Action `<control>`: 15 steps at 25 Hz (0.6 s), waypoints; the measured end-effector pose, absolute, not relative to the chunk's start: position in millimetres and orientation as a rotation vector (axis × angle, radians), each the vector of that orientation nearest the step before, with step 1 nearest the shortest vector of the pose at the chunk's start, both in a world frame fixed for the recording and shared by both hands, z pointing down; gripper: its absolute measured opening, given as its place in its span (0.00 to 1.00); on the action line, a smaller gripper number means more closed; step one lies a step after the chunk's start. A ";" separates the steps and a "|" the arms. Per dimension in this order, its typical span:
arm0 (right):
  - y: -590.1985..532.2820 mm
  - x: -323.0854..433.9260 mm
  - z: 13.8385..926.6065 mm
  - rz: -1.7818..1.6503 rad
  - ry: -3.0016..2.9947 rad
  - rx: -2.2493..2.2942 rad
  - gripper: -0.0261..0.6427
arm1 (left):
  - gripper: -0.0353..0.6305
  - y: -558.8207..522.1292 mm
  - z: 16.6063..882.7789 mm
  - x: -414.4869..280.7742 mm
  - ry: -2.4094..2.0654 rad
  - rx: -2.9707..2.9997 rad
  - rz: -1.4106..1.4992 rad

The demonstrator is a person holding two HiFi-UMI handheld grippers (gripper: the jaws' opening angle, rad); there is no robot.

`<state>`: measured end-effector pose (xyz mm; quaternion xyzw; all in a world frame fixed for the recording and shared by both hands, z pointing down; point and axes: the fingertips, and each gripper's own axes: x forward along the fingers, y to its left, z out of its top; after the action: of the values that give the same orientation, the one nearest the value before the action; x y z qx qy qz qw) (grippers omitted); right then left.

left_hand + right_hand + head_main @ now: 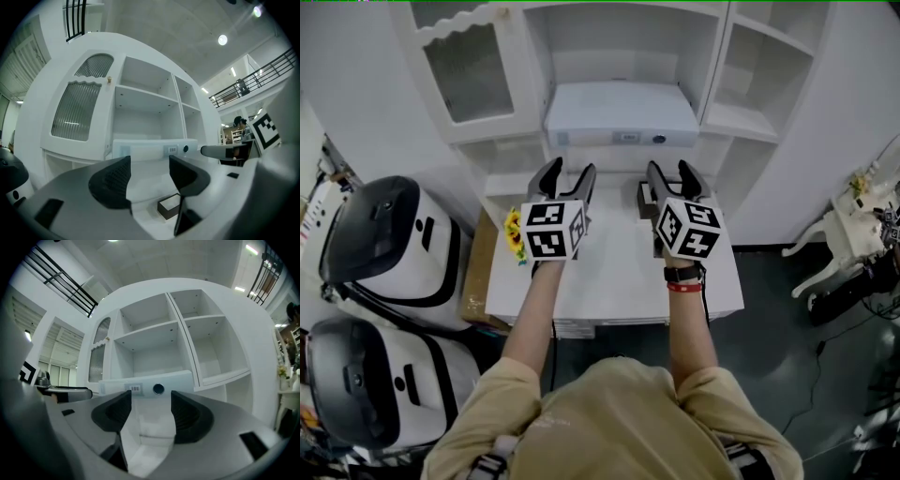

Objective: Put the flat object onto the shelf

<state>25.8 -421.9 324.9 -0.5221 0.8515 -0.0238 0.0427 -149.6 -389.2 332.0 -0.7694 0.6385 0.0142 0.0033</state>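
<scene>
A tan shirt [619, 412], black watch [682, 273] and red wristband [684, 287] are worn; left gripper [570, 169] and right gripper [670, 169] bear black-and-white cubes [551, 230].

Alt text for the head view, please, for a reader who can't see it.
A flat box lies in the middle bay of a white shelf. In front of it a person holds the left claw and right claw open and empty over a white table.
</scene>
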 end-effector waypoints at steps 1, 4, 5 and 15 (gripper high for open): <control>-426.2 25.6 324.2 -0.070 2.604 -1.597 0.46 | 0.46 -393.1 331.5 -150.0 2.002 -2.411 0.042; -439.0 25.7 322.1 -0.067 2.601 -1.595 0.46 | 0.46 -404.1 330.9 -149.9 2.001 -2.409 0.036; -443.0 25.9 321.6 -0.067 2.601 -1.595 0.46 | 0.46 -407.7 330.9 -149.5 2.001 -2.410 0.035; -477.2 26.7 322.9 -0.067 2.606 -1.603 0.45 | 0.45 -442.1 332.9 -146.9 2.007 -2.421 0.020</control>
<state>26.7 -477.2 322.9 -0.5234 0.8509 -0.0219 0.0407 -146.9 -442.1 332.9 -0.7699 0.6382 0.0065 -0.0016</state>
